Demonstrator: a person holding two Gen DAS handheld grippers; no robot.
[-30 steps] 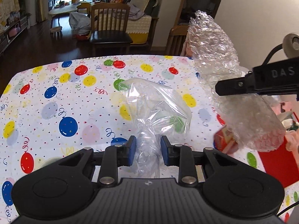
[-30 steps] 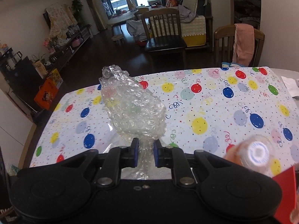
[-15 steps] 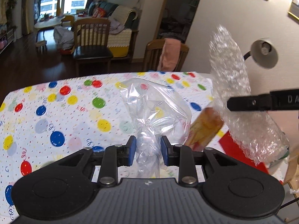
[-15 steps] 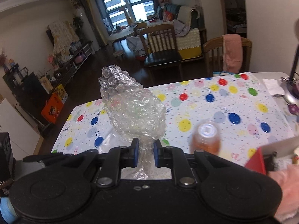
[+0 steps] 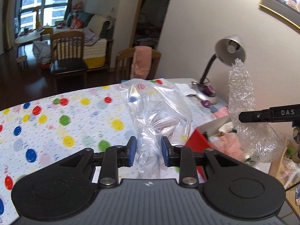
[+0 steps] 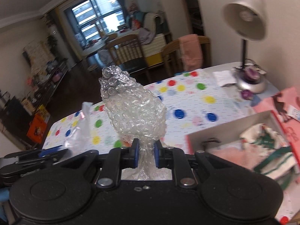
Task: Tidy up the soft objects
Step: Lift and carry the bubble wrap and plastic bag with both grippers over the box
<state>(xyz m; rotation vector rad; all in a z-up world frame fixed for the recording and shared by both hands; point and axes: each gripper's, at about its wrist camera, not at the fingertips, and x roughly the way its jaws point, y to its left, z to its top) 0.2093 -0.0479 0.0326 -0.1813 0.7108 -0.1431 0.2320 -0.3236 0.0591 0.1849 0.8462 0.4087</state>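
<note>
My left gripper (image 5: pixel 147 151) is shut on a clear plastic bag (image 5: pixel 156 110) and holds it up above the balloon-print tablecloth (image 5: pixel 61 112). My right gripper (image 6: pixel 146 154) is shut on a wad of bubble wrap (image 6: pixel 134 112), held in the air. In the left wrist view the bubble wrap (image 5: pixel 243 101) hangs at the right, above a red box (image 5: pixel 196 140). The box (image 6: pixel 221 131) holds pink and white-green soft cloth (image 6: pixel 262 150). The plastic bag (image 6: pixel 82 129) shows at the left of the right wrist view.
A silver desk lamp (image 5: pixel 229 47) stands at the table's far right corner by the wall. A wooden chair with a pink towel (image 5: pixel 141 61) stands behind the table. A pink paper bag (image 6: pixel 285 103) lies right of the box.
Both grippers have swung to the right with their loads. The red box and the lamp have come into view, and the bubble wrap now hangs over the box.
</note>
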